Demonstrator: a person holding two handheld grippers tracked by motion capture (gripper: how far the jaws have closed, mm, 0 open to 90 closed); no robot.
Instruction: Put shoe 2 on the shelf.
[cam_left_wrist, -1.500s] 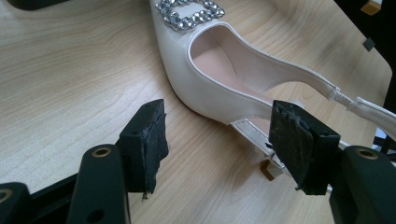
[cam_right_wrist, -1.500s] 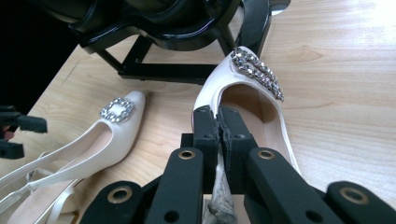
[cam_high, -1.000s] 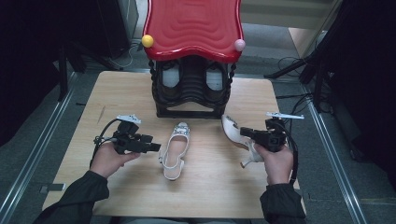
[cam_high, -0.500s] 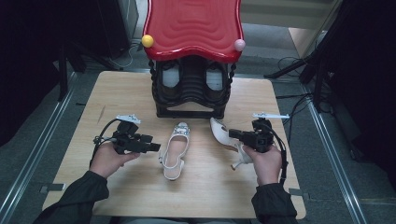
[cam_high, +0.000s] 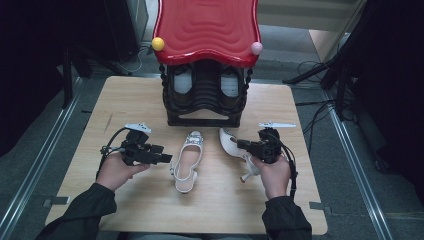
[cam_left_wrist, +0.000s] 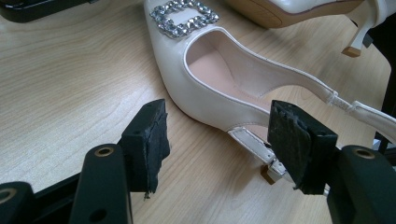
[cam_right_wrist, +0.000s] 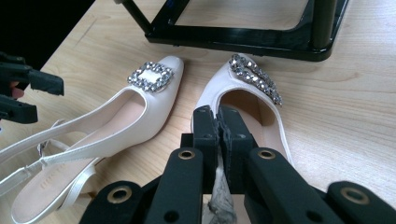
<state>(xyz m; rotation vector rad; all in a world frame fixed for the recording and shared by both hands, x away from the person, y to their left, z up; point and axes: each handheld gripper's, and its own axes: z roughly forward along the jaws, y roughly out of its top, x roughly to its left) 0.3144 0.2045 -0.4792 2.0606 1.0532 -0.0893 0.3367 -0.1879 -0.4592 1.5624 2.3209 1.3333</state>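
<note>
Overhead, from the high view, two glossy white slingback heels with rhinestone buckles lie on the pale wooden table before a black shoe rack with a red wavy top. The right gripper pinches the right-hand shoe by its side wall, tipped, heel off the wood; the left gripper waits just beside the left-hand shoe. Along the left gripper view its jaws stand wide apart, the shoe's strap and heel lying just beyond them. Along the right gripper view the jaws are clamped on the upper's edge. Done well, I judge, the held shoe comes down level, toe toward the rack, parallel to its mate
</note>
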